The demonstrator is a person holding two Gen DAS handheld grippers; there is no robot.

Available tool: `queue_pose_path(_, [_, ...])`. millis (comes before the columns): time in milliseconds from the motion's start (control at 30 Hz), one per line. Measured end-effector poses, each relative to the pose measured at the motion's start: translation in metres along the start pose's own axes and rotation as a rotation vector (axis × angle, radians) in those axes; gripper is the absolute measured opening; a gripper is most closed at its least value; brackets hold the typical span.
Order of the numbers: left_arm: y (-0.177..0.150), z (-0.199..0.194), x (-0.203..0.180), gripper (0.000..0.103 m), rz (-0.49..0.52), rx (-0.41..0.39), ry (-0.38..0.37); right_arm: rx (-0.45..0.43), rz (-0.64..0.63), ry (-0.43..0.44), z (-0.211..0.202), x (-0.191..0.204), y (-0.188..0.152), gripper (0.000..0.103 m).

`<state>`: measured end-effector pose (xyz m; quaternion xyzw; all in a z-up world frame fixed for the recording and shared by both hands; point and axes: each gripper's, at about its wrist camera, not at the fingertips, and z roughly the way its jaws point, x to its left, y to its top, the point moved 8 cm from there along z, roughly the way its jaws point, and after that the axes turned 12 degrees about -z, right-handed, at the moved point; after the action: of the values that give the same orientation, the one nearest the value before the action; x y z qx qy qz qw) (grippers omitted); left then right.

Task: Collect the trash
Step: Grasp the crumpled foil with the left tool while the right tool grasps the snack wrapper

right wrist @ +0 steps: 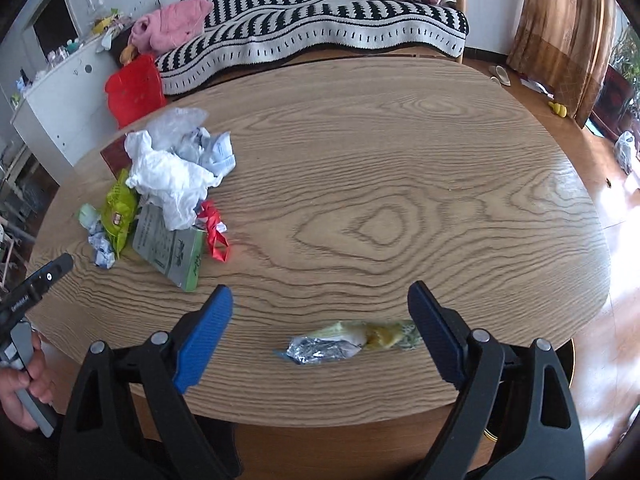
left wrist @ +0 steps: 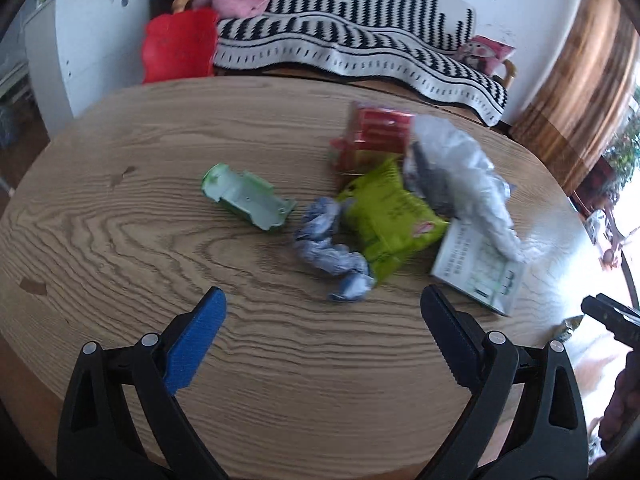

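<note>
A pile of trash lies on the oval wooden table (left wrist: 120,240): a pale green plastic piece (left wrist: 248,202), a crumpled blue-grey wrapper (left wrist: 330,252), a lime green snack bag (left wrist: 390,220), a red packet (left wrist: 374,132), white crumpled plastic (left wrist: 460,176) and a small box (left wrist: 478,270). My left gripper (left wrist: 324,312) hangs open above the table, just short of the blue-grey wrapper. In the right wrist view my right gripper (right wrist: 320,308) stands open over a silver and yellow wrapper (right wrist: 348,344), which lies near its right finger, untouched. The pile (right wrist: 168,196) is off to its left.
A red stool (left wrist: 178,46) and a bench with a black-and-white striped blanket (left wrist: 360,48) stand behind the table. A white cabinet (left wrist: 80,52) is at the left. A brown curtain (right wrist: 560,28) hangs at the right. A hand (right wrist: 24,392) grips the left tool.
</note>
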<state>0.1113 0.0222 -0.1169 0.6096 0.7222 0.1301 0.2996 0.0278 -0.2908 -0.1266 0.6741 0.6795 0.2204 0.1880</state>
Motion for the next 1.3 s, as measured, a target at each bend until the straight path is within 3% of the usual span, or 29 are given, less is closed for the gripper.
queue_pose_path(300, [0.007,0.046,-0.005,0.093,0.015,-0.013,0.108,0.02,0.003,-0.017,0.005,-0.01,-0.007,0.086])
queue_pose_path(400, [0.009,0.051,-0.003,0.077,0.009,-0.021,0.118,0.027,0.006,-0.018,0.005,-0.015,-0.01,0.086])
queue_pose_path(467, [0.006,0.052,-0.005,0.064,-0.009,-0.007,0.068,0.035,0.008,-0.022,0.005,-0.019,-0.013,0.086])
queue_pose_path(533, [0.004,0.048,-0.011,0.033,0.003,-0.006,0.048,0.04,0.012,-0.02,0.006,-0.021,-0.015,0.086])
queue_pose_path(767, [0.001,0.026,-0.01,0.032,-0.007,-0.009,0.075,0.085,0.059,0.026,0.013,-0.029,-0.026,0.086])
queue_pose_path(933, [0.012,-0.004,-0.003,0.032,-0.054,-0.049,0.052,0.135,0.075,0.011,0.028,-0.031,-0.033,0.086])
queue_pose_path(1033, [0.012,-0.015,-0.015,0.032,-0.065,-0.062,0.019,0.145,0.051,-0.031,0.033,-0.03,-0.032,0.07])
queue_pose_path(1100, [0.006,-0.019,-0.037,0.032,-0.04,-0.055,-0.012,0.144,0.042,-0.039,0.034,-0.027,-0.03,0.034])
queue_pose_path(1167, [-0.004,-0.022,-0.06,0.032,-0.009,-0.042,-0.043,0.147,0.056,-0.014,0.033,-0.029,-0.032,0.02])
queue_pose_path(1200, [-0.007,-0.022,-0.07,0.032,0.005,-0.035,-0.057,0.147,0.053,-0.015,0.031,-0.03,-0.033,0.016])
queue_pose_path(1300, [-0.031,-0.026,-0.116,0.032,0.086,-0.006,-0.109,0.118,0.051,-0.006,0.019,-0.033,-0.034,0.016])
